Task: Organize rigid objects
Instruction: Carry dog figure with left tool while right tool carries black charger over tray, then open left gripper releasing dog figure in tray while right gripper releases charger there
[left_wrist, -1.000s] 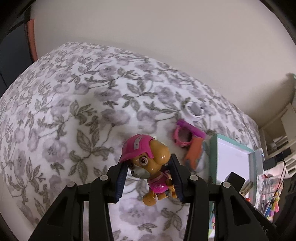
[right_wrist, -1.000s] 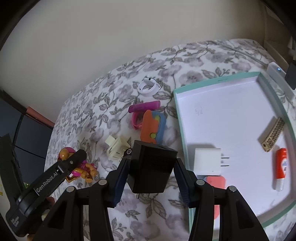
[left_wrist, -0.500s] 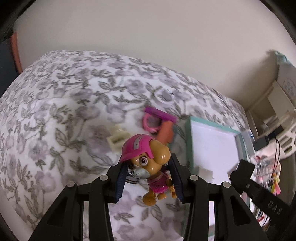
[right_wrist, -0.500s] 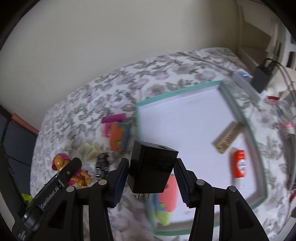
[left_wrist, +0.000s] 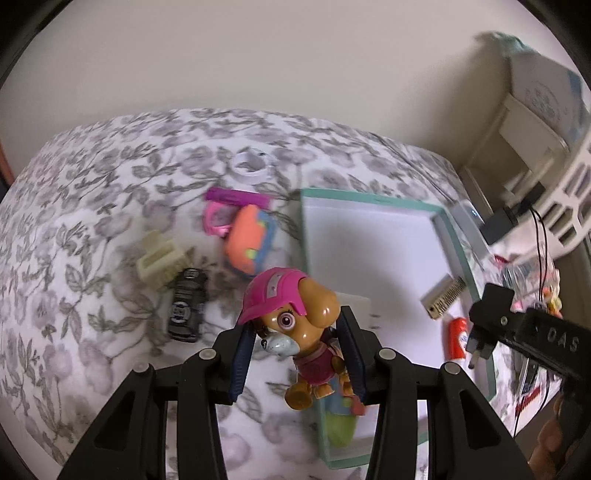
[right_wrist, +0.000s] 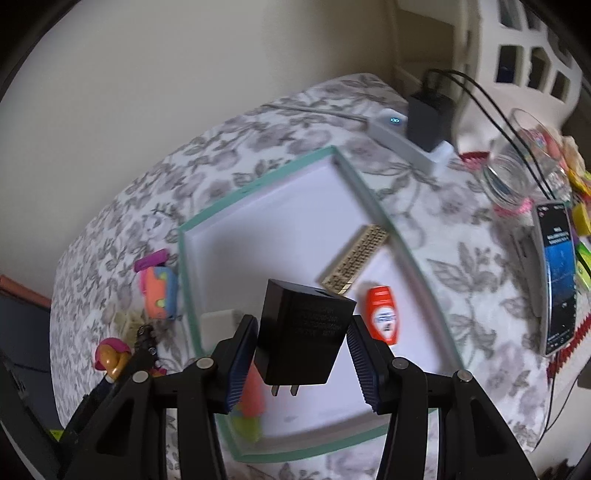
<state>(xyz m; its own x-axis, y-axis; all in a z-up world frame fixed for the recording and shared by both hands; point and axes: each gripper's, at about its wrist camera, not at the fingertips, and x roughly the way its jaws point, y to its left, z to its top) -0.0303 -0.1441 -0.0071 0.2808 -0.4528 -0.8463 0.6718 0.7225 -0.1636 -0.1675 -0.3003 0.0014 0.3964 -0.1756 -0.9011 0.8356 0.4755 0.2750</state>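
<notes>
Two tools are in view, each clamped on one thing. The left tool (left_wrist: 295, 363) grips a toy puppy (left_wrist: 295, 325) with a pink helmet between its blue pads; the figure hangs above the near left corner of a teal-rimmed tray (left_wrist: 452, 236). The right tool (right_wrist: 302, 363) pinches a black plug adapter (right_wrist: 304, 332), prongs pointing down, over the white floor of the same tray (right_wrist: 258, 184).

Inside the tray lie a beige comb-like strip (right_wrist: 356, 262), an orange and white tube (right_wrist: 384, 319), a white charger block (right_wrist: 218, 325) at the left wall, and an orange and green piece (right_wrist: 249, 410) near the front corner, blurred and partly behind the right tool's left pad.

On the flowered cloth (left_wrist: 92, 206) to the left of the tray sit a black toy car (left_wrist: 187, 304), a cream plastic block (left_wrist: 160, 260) just beside it, a pink and purple item (left_wrist: 225, 214) touching an orange and blue toy (left_wrist: 249, 242), and a white ring-shaped thing (left_wrist: 251, 164) farther back.

Right of the tray, in the right wrist view, stand a clear glass jar (right_wrist: 517, 162), a phone (right_wrist: 559, 273) with a lit screen, and a black adapter (right_wrist: 428, 114) plugged into a white power strip (right_wrist: 402, 142).
</notes>
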